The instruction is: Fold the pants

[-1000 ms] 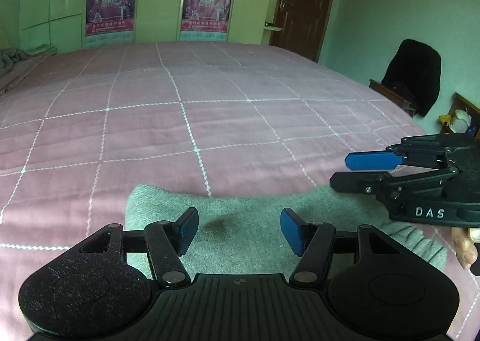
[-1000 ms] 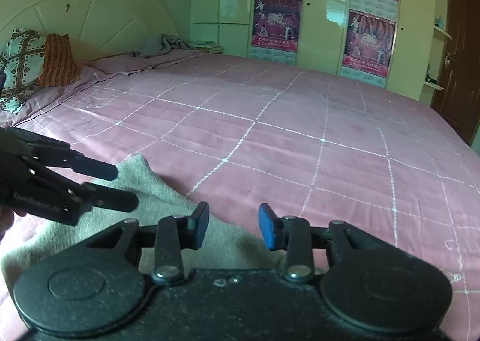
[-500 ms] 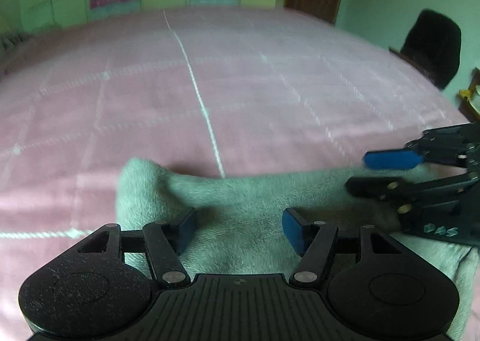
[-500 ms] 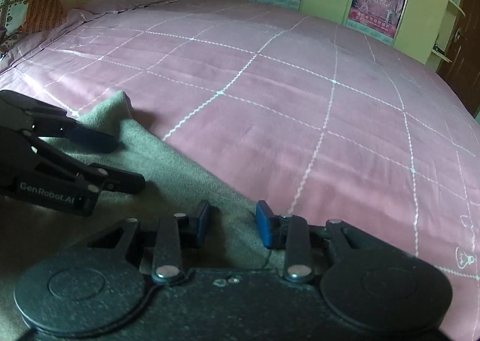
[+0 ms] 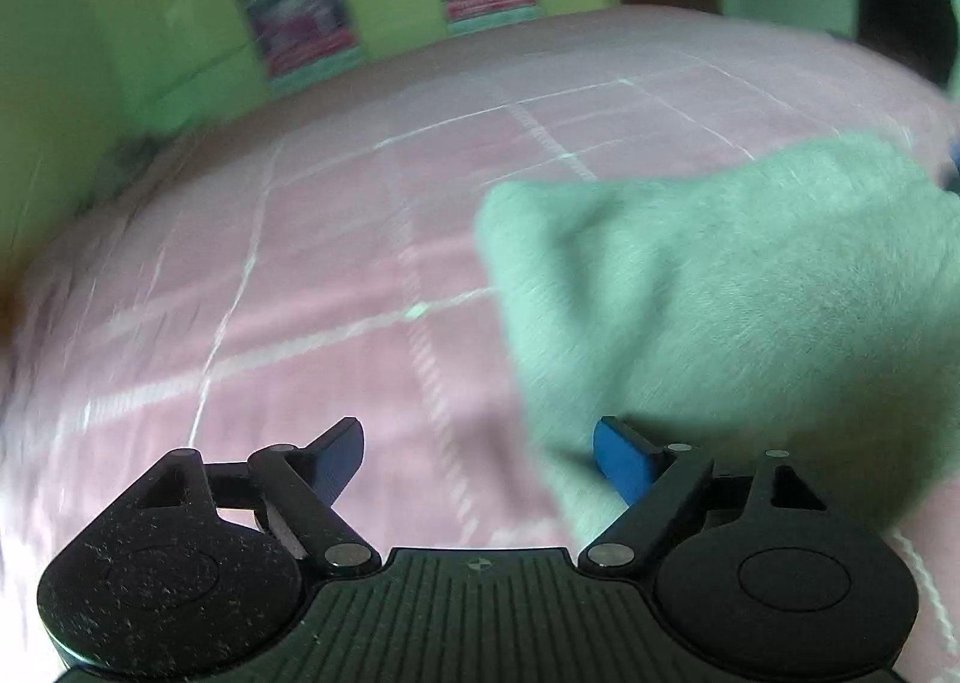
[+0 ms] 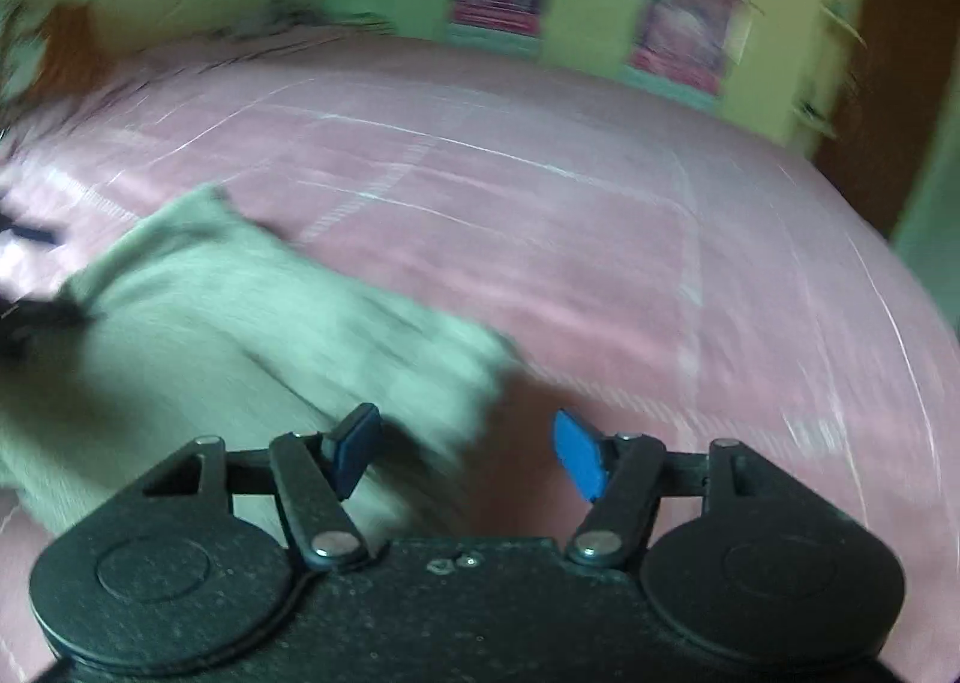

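Note:
The grey-green pants (image 5: 732, 287) lie folded on the pink bed. In the left wrist view they fill the right half, and my left gripper (image 5: 477, 461) is open and empty, its right pad at the pants' left edge. In the right wrist view the pants (image 6: 240, 323) lie at the left, and my right gripper (image 6: 465, 455) is open and empty over their right edge. Both views are blurred by motion.
The pink checked bedspread (image 5: 300, 263) spreads all around the pants. Yellow-green wardrobe doors with posters (image 6: 678, 29) stand behind the bed. A brown door (image 6: 888, 83) is at the far right. Pillows (image 6: 54, 53) lie at the head of the bed.
Both grippers have swung apart: the left one to the left off the pants, the right one to the right. Both jaws have opened wider. The pants lie flat where they were.

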Demonstrator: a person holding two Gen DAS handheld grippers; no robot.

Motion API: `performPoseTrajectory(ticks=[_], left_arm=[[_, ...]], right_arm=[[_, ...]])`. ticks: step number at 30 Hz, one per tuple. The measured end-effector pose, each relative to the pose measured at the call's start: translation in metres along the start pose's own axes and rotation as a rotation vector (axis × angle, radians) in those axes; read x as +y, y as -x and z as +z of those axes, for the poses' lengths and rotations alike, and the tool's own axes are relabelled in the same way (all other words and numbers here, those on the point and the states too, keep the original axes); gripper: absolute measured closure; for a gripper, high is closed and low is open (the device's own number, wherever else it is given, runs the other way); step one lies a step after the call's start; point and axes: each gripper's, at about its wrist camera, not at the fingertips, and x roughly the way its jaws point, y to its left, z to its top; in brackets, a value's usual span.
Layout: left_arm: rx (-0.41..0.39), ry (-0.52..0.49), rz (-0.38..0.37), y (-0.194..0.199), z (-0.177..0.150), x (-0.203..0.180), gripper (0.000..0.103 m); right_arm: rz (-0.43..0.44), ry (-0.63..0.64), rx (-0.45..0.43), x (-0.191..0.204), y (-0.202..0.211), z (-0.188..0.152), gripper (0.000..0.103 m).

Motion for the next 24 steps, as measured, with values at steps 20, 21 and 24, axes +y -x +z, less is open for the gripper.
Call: performPoseTrajectory(ticks=[20,21,24], left_arm=[[0.000,0.307,-0.320,-0.002,-0.029,0.031,0.019],[0.007,0.350,-0.362,-0.009,-0.029,0.034,0.019],[0.026,0.526,-0.541,-0.030,-0.036,0.048,0.019]], right_arm=[[0.353,-0.597,0.018,-0.052,0.024,-0.060,0.026],[0.399,-0.637,0.016,-0.058,0.024,-0.063,0.027],[0.464,-0.785,0.029,-0.078,0.010,-0.074,0.025]])
